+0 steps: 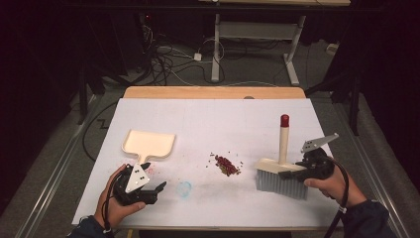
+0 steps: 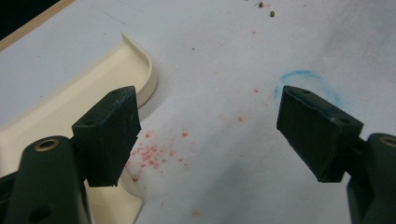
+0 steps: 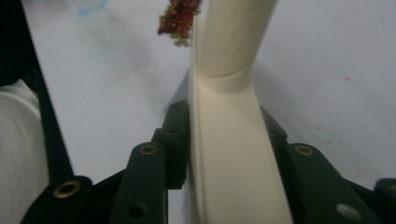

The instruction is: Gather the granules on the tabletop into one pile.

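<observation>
A brush (image 1: 280,179) with grey bristles and a cream, red-tipped handle stands on the white table cover (image 1: 223,124) at the right. My right gripper (image 1: 289,173) is shut on its cream back (image 3: 229,163), one pad on each side. A small pile of red and green bits (image 1: 227,165) lies left of the brush, and it also appears beyond the handle in the right gripper view (image 3: 180,18). A cream dustpan (image 1: 148,144) lies at the left. My left gripper (image 1: 154,177) rests open beside the dustpan's handle (image 2: 56,107), with nothing between its pads (image 2: 114,126).
A blue ring mark (image 1: 184,189) and faint red specks (image 2: 154,154) stain the cover near the left gripper. The wooden table edge (image 1: 213,92) runs along the far side. Beyond it are cables and a desk frame on the floor.
</observation>
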### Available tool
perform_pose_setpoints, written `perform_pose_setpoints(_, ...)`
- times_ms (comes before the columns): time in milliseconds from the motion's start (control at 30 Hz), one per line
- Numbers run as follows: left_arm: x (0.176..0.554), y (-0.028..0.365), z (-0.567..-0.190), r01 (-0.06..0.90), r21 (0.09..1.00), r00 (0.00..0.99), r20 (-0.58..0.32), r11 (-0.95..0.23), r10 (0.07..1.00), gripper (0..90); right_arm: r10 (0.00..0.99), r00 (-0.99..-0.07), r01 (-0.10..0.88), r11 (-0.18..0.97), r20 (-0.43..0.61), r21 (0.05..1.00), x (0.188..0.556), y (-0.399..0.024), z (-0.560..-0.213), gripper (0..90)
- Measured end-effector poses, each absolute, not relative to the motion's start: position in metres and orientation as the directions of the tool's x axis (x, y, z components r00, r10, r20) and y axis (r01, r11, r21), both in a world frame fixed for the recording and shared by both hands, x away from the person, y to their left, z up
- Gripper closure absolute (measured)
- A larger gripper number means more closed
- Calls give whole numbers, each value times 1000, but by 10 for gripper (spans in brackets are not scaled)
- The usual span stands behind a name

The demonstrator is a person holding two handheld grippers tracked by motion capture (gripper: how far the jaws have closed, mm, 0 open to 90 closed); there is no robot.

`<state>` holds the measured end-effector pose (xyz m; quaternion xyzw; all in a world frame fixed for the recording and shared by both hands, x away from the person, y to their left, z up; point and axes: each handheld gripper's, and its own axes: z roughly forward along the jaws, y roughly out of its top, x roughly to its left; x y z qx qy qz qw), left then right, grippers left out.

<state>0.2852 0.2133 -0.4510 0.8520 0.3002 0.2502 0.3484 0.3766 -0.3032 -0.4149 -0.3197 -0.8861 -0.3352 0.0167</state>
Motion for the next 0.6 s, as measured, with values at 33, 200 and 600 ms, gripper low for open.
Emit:
perform_pose_setpoints(33,285,213,-451,337,743,696,217,-578,684,206,561,-790,587,578,246,567,384,-304,-416,592)
perform_pose_setpoints(200,285,211,-453,339,736,704,215,-586,677,207,565,-766,627,553,306,549,416,-313,-420,537)
perform_pose_setpoints(600,284,209,-455,340,728,716,211,-596,666,206,820,-564,720,429,100,546,428,-346,-417,671)
